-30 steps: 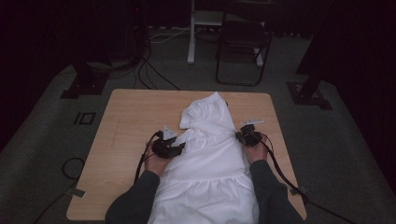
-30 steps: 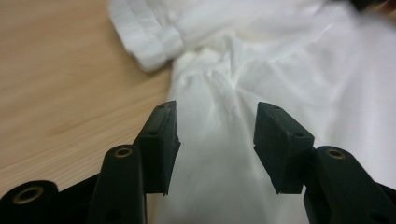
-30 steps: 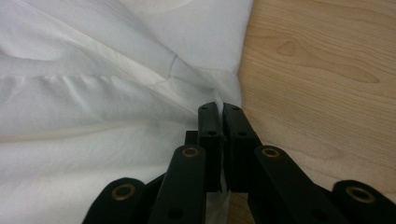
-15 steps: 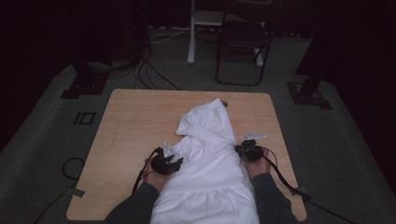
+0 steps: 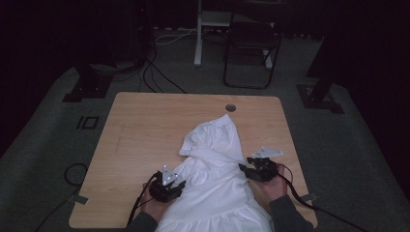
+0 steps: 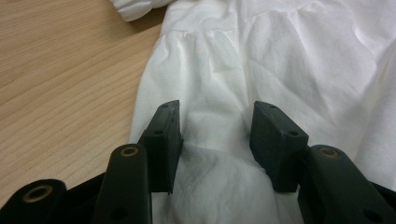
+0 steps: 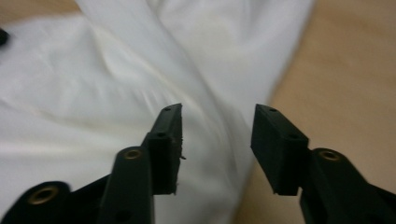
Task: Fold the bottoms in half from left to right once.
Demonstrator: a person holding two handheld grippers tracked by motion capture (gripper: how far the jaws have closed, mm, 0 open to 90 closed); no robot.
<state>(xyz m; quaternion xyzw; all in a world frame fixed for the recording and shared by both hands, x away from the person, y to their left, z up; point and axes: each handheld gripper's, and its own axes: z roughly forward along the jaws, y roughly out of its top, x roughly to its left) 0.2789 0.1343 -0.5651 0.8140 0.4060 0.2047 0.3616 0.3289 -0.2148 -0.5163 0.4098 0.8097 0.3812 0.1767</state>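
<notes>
A white garment lies crumpled on the wooden table, its lower part hanging off the near edge. My left gripper rests over the garment's left side. In the left gripper view its jaws stand apart with white cloth lying between and under them; the pads do not press on it. My right gripper sits at the garment's right edge. Its jaws have just been opening and hang over the cloth with nothing held between them.
A round cable hole sits near the table's far edge. Bare wood stretches left and beyond the garment. A folding chair, a white post and floor cables stand behind the table.
Both hands have drawn back toward the near edge, and the garment's far end came with them. The right gripper's jaws have parted and released the cloth.
</notes>
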